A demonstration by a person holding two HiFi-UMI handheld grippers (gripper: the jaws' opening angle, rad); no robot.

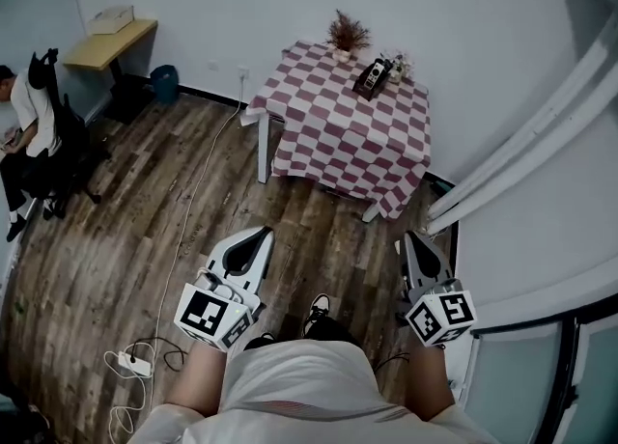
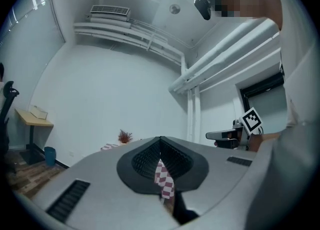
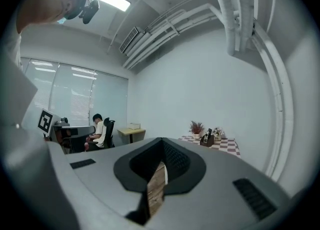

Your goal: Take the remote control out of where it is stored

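The slim black remote control (image 1: 375, 71) stands upright in a dark holder (image 1: 366, 87) at the far side of the red-and-white checked table (image 1: 333, 138). The left gripper (image 1: 259, 236) and the right gripper (image 1: 413, 239) are well short of it, jaws together and empty.

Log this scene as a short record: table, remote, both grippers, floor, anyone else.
table: checkered cloth, near the far wall, ahead of the person
remote control: upright in a dark holder on the table's far side, beside a potted plant
left gripper: shut, empty, short of the table
right gripper: shut, empty, short of the table
floor: wood, power strip with cable at left
bystander: seated person at far left
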